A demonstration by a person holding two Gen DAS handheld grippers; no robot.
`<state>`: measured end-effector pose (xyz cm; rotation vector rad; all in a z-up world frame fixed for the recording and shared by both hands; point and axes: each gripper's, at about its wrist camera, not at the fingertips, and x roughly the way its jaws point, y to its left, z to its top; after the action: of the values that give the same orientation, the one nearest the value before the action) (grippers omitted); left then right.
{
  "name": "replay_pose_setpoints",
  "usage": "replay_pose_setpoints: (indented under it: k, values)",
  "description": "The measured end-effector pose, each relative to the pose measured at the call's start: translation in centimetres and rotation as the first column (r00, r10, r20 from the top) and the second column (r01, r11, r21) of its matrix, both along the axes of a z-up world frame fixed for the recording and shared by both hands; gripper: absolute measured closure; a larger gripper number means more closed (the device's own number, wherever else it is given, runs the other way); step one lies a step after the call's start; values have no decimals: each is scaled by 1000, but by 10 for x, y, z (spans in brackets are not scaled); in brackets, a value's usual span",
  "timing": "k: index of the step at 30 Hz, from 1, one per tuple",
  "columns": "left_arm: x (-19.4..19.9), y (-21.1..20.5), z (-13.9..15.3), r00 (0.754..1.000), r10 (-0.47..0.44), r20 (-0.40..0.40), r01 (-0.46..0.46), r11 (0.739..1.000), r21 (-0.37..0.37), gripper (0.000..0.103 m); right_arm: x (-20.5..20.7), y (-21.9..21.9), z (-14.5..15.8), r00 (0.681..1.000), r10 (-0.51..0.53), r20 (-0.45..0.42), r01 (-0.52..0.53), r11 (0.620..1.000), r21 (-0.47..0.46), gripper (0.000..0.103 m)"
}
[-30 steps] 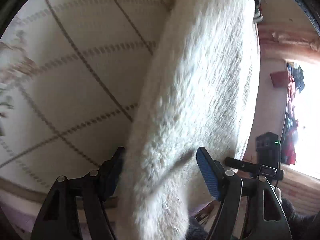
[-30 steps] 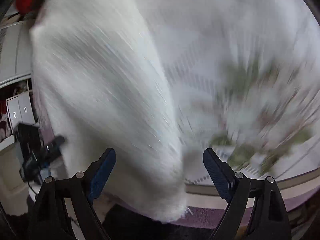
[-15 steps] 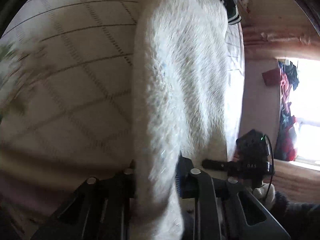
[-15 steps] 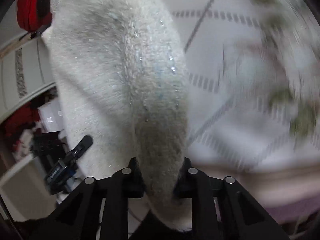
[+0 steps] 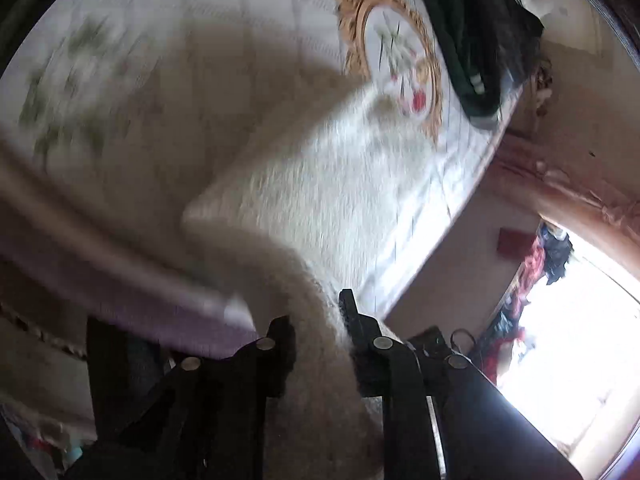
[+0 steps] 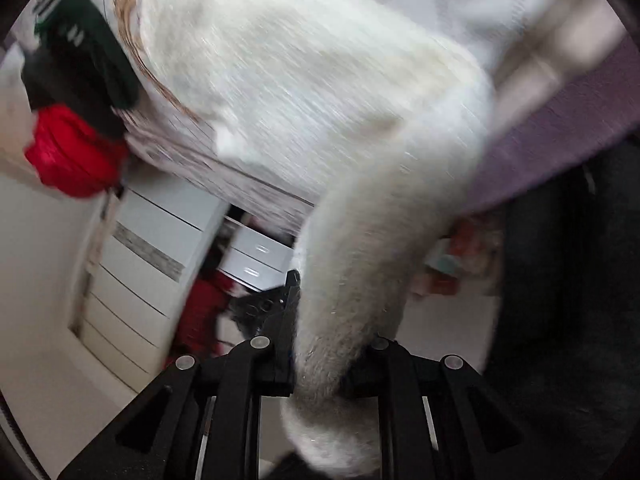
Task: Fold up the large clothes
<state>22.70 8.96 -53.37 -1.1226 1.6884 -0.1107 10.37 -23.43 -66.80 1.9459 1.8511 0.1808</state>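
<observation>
A white fluffy knit garment lies on a quilted bedspread, and one end hangs over the bed's edge. My left gripper is shut on that hanging end, off the near edge of the bed. The same garment fills the right wrist view. My right gripper is shut on another bunched part of it, and a tuft hangs below the fingers. Both views are motion-blurred.
A dark green garment lies at the far end of the bed, also in the right wrist view, with a red item beside it. White drawers stand beyond the bed. A bright window is at right.
Both grippers closed on the white garment, then pulled back off the bed's near edge, drawing its end over the edge. The views now take in the whole bed and the room.
</observation>
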Motion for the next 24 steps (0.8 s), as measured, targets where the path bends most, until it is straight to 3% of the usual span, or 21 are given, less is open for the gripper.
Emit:
replay_pose_setpoints:
  k: [4,7,9,10,12,14,16,18,20,21,22,24]
  values:
    - [48,0,-32,997,69,34,-69,998,-8,88,43,-8,-32,988,-150,-48,151,988,24,71]
    - [72,3,-40,988,129,87,-127,992,-26,77,70,-21,-45,973,-231,2,231,973,20,42]
    - [84,6,-41,971,204,129,-195,978,-77,56,91,-16,-45,957,-284,57,282,959,37,17]
    - [85,12,-41,963,230,143,-218,971,-93,40,102,-19,-40,949,-298,103,295,954,47,14]
    - [91,15,-35,926,315,207,-290,946,-142,36,120,-25,-30,935,-304,181,300,953,49,13]
    - [102,19,-28,902,344,261,-321,938,-128,36,135,-31,-17,917,-288,276,290,956,34,13]
    - [107,23,-15,890,325,321,-317,945,-76,36,138,-38,-3,916,-197,349,235,970,-68,13]
    - [102,18,3,899,213,383,-258,963,71,36,146,-43,10,908,-36,417,141,964,-225,13]
    - [93,12,11,911,90,403,-192,956,222,36,153,-45,33,851,241,467,0,889,-458,13]
    - [86,3,13,917,-5,400,-135,937,322,36,157,-42,39,823,325,467,-39,852,-523,13]
    - [82,-1,11,918,-53,392,-101,926,363,36,160,-36,47,769,444,460,-98,792,-602,13]
    - [73,-14,-7,929,-138,344,-23,905,425,36,168,-26,54,673,588,448,-159,707,-689,13]
